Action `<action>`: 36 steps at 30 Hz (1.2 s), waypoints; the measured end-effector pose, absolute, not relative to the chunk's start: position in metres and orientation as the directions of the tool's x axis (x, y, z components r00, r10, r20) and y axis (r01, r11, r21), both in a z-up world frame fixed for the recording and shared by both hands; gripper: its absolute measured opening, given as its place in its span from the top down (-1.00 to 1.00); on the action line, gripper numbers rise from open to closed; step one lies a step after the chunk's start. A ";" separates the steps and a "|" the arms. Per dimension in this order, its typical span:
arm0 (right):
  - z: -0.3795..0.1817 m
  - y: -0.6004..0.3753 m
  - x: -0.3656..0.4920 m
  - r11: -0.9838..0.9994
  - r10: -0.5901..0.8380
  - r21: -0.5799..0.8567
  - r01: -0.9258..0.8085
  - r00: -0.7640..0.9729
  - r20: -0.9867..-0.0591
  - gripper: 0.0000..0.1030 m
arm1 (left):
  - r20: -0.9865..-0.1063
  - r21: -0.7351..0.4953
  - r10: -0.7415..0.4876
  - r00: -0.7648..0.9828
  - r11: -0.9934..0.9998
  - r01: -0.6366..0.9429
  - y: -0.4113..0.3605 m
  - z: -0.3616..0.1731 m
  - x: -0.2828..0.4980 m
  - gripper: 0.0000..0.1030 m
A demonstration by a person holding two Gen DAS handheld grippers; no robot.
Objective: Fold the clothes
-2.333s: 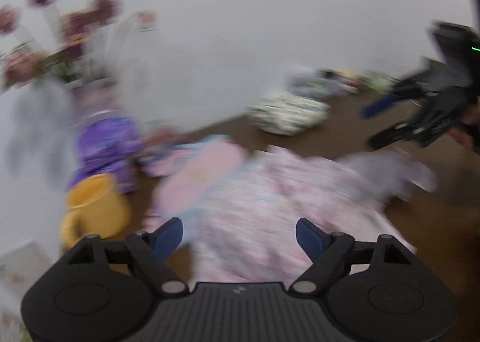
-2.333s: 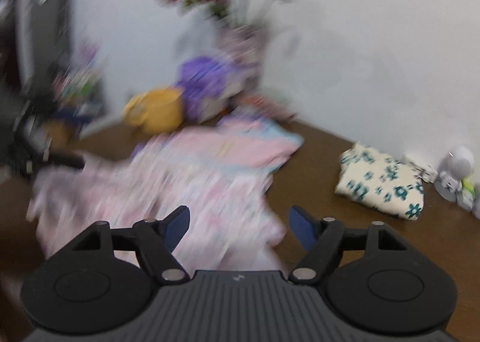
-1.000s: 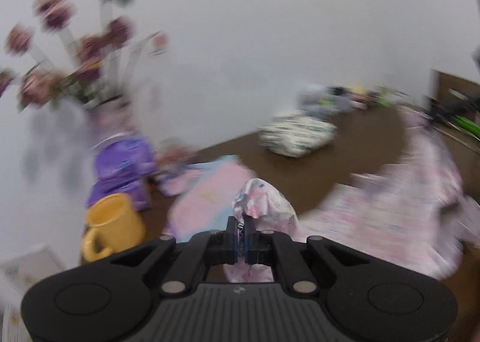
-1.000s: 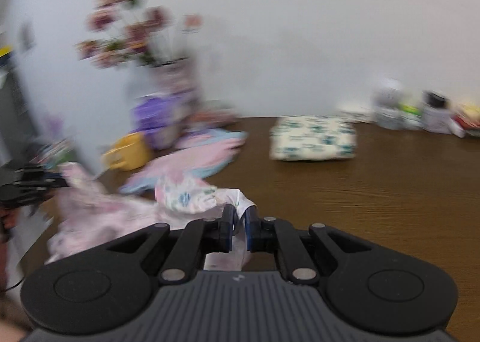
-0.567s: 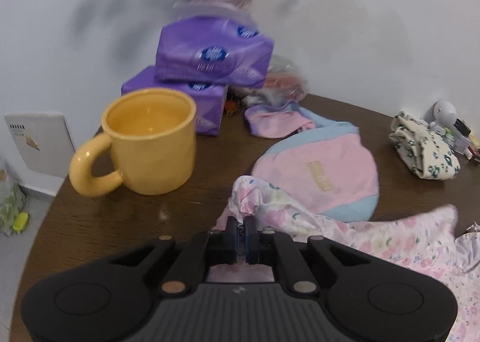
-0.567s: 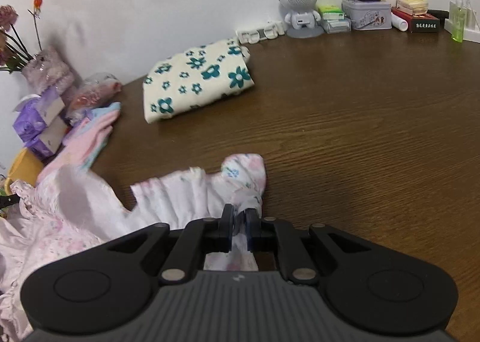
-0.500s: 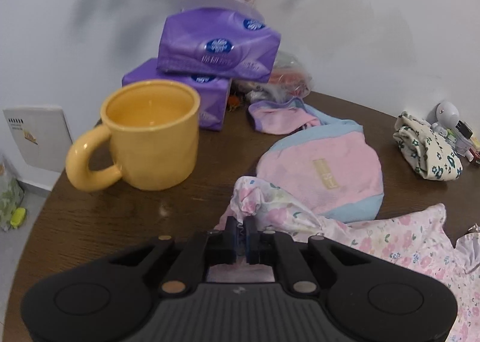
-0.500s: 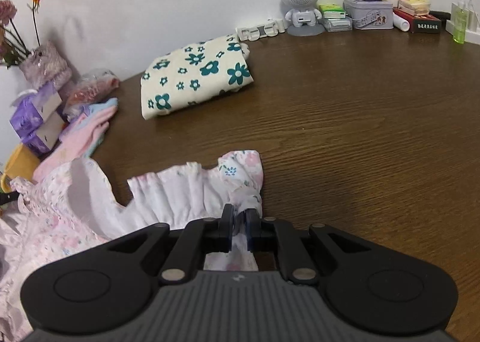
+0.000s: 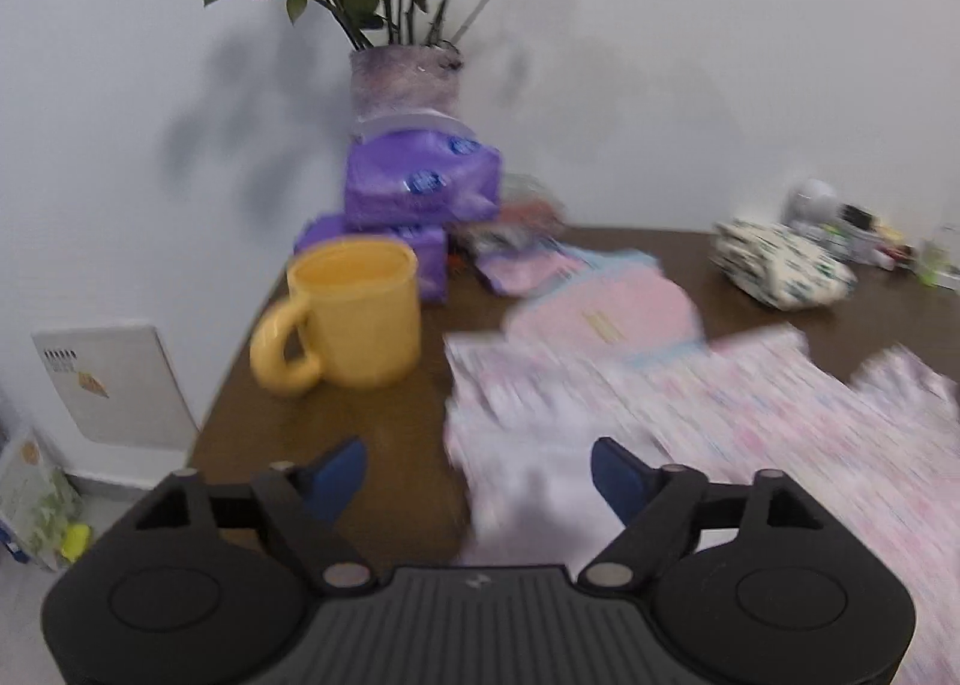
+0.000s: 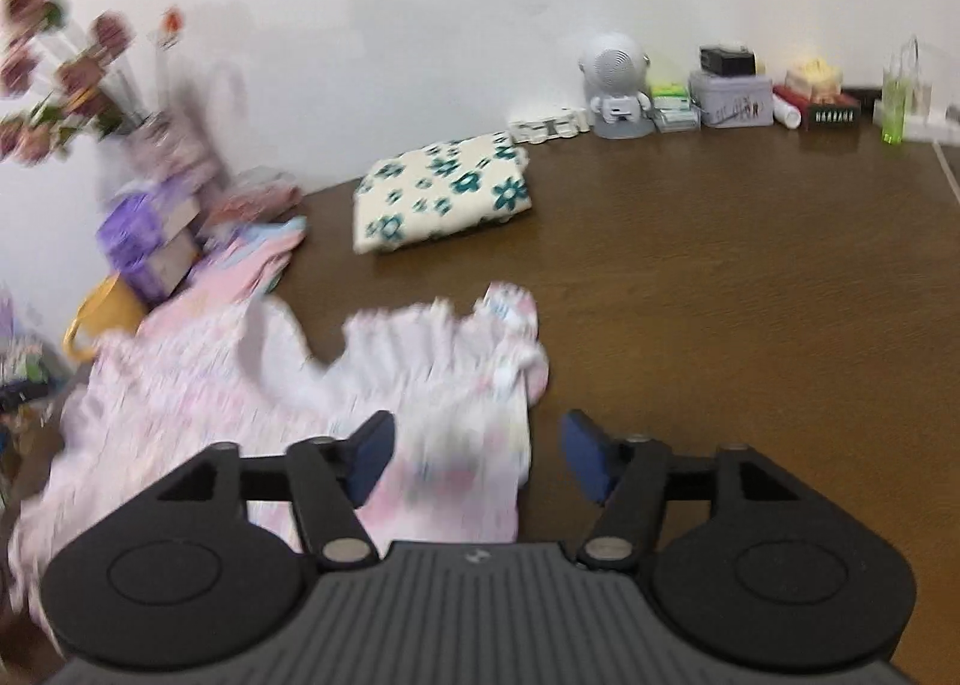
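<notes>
The pink floral garment (image 9: 690,415) lies spread on the brown surface (image 10: 750,277), one end near the left edge and the other end toward the middle. The left gripper (image 9: 479,469) has its jaws wide apart and holds nothing; the corner of the garment lies below and between them. The right gripper (image 10: 477,454) also has its jaws wide and empty, above the ruffled end of the garment (image 10: 420,373). Both views are blurred. A yellow mug (image 9: 345,319) stands near the left edge of the surface, just beside the garment. Behind it are purple tissue packs (image 9: 420,187) and a vase of flowers (image 9: 405,81) against the wall. A folded cream cloth with teal flowers (image 10: 444,190) lies toward the back edge, well apart from the garment.
</notes>
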State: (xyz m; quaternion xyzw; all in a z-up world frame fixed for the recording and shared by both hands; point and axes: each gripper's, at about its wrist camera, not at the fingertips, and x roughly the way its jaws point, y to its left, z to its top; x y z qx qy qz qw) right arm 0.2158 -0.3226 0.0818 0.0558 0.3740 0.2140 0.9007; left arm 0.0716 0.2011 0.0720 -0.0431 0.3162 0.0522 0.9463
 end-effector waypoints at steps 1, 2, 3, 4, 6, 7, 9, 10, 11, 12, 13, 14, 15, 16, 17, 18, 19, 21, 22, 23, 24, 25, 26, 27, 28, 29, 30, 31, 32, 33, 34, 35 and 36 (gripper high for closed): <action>0.082 -0.324 0.203 0.903 0.422 0.242 -0.355 0.628 -0.654 -0.32 | -0.616 -0.072 0.047 0.786 0.991 -0.115 0.198 0.070 0.055 -0.61; 0.081 -0.325 0.190 0.904 0.417 0.224 -0.365 0.628 -0.657 -0.34 | -0.625 -0.097 0.024 0.780 0.989 -0.108 0.195 0.067 0.039 -0.61; 0.079 -0.327 0.180 0.907 0.409 0.221 -0.358 0.629 -0.662 -0.34 | -0.633 -0.122 0.002 0.775 0.987 -0.101 0.191 0.064 0.025 -0.61; 0.076 -0.329 0.171 0.911 0.401 0.217 -0.351 0.629 -0.666 -0.35 | -0.639 -0.146 -0.021 0.769 0.985 -0.095 0.188 0.061 0.010 -0.61; 0.071 -0.333 0.153 0.918 0.385 0.209 -0.336 0.630 -0.674 -0.37 | -0.642 -0.188 -0.054 0.765 0.978 -0.088 0.179 0.058 -0.018 -0.61; 0.067 -0.338 0.148 0.922 0.378 0.217 -0.319 0.633 -0.676 -0.37 | -0.643 -0.203 -0.068 0.763 0.975 -0.084 0.173 0.057 -0.031 -0.61; 0.061 -0.346 0.140 0.928 0.369 0.235 -0.288 0.633 -0.681 -0.38 | -0.647 -0.216 -0.093 0.757 0.974 -0.065 0.161 0.055 -0.050 -0.61; 0.057 -0.349 0.137 0.930 0.366 0.245 -0.275 0.631 -0.684 -0.38 | -0.648 -0.216 -0.105 0.755 0.975 -0.050 0.155 0.055 -0.058 -0.61; 0.053 -0.353 0.134 0.930 0.368 0.259 -0.262 0.630 -0.684 -0.38 | -0.650 -0.210 -0.117 0.751 0.977 -0.030 0.148 0.055 -0.065 -0.61; 0.051 -0.354 0.132 0.929 0.370 0.268 -0.256 0.628 -0.684 -0.38 | -0.655 -0.195 -0.122 0.746 0.981 -0.011 0.142 0.054 -0.067 -0.61; 0.050 -0.353 0.130 0.928 0.374 0.272 -0.256 0.630 -0.681 -0.38 | -0.660 -0.178 -0.125 0.740 0.984 0.008 0.137 0.053 -0.068 -0.61; 0.049 -0.353 0.128 0.926 0.377 0.277 -0.256 0.631 -0.678 -0.38 | -0.666 -0.161 -0.128 0.735 0.987 0.027 0.131 0.052 -0.069 -0.61; 0.048 -0.352 0.126 0.925 0.381 0.282 -0.256 0.633 -0.674 -0.38 | -0.672 -0.144 -0.131 0.729 0.989 0.045 0.125 0.050 -0.071 -0.61; 0.047 -0.352 0.123 0.923 0.384 0.287 -0.256 0.634 -0.671 -0.38 | -0.677 -0.127 -0.134 0.723 0.990 0.064 0.120 0.049 -0.072 -0.61; 0.049 -0.350 0.121 0.922 0.388 0.281 -0.268 0.636 -0.667 -0.38 | -0.683 -0.110 -0.136 0.717 0.990 0.083 0.114 0.048 -0.073 -0.61; 0.051 -0.347 0.118 0.920 0.392 0.275 -0.279 0.638 -0.663 -0.39 | -0.689 -0.085 -0.129 0.713 0.992 0.097 0.110 0.046 -0.071 -0.59; 0.052 -0.345 0.116 0.918 0.396 0.269 -0.290 0.640 -0.659 -0.42 | -0.695 -0.058 -0.119 0.709 0.992 0.109 0.107 0.044 -0.068 -0.58; 0.056 -0.341 0.110 0.914 0.403 0.257 -0.313 0.643 -0.651 -0.47 | -0.706 -0.003 -0.097 0.702 0.991 0.134 0.100 0.039 -0.063 -0.34; 0.056 -0.341 0.109 0.915 0.401 0.255 -0.313 0.645 -0.651 -0.47 | -0.711 0.025 -0.086 0.698 0.989 0.147 0.097 0.037 -0.060 -0.23; 0.057 -0.341 0.108 0.916 0.400 0.252 -0.313 0.646 -0.650 -0.47 | -0.715 0.052 -0.074 0.695 0.986 0.159 0.093 0.035 -0.057 0.03; 0.057 -0.340 0.108 0.917 0.398 0.249 -0.313 0.648 -0.650 -0.48 | -0.720 0.079 -0.063 0.691 0.982 0.172 0.090 0.033 -0.054 0.41; 0.056 -0.341 0.108 0.917 0.396 0.251 -0.309 0.647 -0.651 -0.48 | -0.724 0.106 -0.051 0.688 0.977 0.185 0.087 0.031 -0.051 0.64; 0.055 -0.341 0.109 0.919 0.393 0.252 -0.303 0.647 -0.654 -0.48 | -0.728 0.104 -0.058 0.684 0.976 0.193 0.088 0.031 -0.050 1.00; 0.053 -0.342 0.110 0.920 0.391 0.253 -0.300 0.646 -0.655 -0.48 | -0.729 0.094 -0.065 0.682 0.976 0.194 0.091 0.033 -0.050 0.99; 0.051 -0.342 0.112 0.920 0.390 0.254 -0.298 0.645 -0.657 -0.48 | -0.730 0.104 -0.061 0.681 0.974 0.199 0.092 0.035 -0.054 0.99; 0.050 -0.343 0.113 0.921 0.389 0.255 -0.295 0.644 -0.659 -0.48 | -0.734 0.122 -0.057 0.677 0.969 0.214 0.090 0.039 -0.058 1.00; 0.048 -0.344 0.114 0.922 0.387 0.256 -0.292 0.643 -0.661 -0.48 | -0.739 0.139 -0.055 0.672 0.963 0.231 0.086 0.043 -0.063 1.00; 0.046 -0.344 0.116 0.923 0.384 0.253 -0.291 0.643 -0.662 -0.48 | -0.744 0.145 -0.063 0.665 0.957 0.252 0.084 0.048 -0.069 1.00; 0.045 -0.344 0.117 0.924 0.382 0.250 -0.290 0.643 -0.664 -0.48 | -0.749 0.146 -0.075 0.658 0.950 0.275 0.082 0.052 -0.076 1.00; 0.043 -0.344 0.119 0.925 0.379 0.247 -0.289 0.643 -0.665 -0.48 | -0.755 0.154 -0.082 0.651 0.942 0.297 0.078 0.058 -0.083 1.00; 0.042 -0.343 0.121 0.927 0.373 0.240 -0.288 0.643 -0.668 -0.48 | -0.759 0.164 -0.085 0.645 0.934 0.316 0.075 0.063 -0.090 1.00; 0.040 -0.343 0.122 0.929 0.368 0.234 -0.287 0.644 -0.671 -0.48 | -0.762 0.174 -0.090 0.641 0.925 0.337 0.071 0.068 -0.096 1.00; 0.038 -0.342 0.124 0.931 0.362 0.227 -0.286 0.644 -0.674 -0.48 | -0.766 0.184 -0.096 0.636 0.915 0.359 0.068 0.073 -0.102 1.00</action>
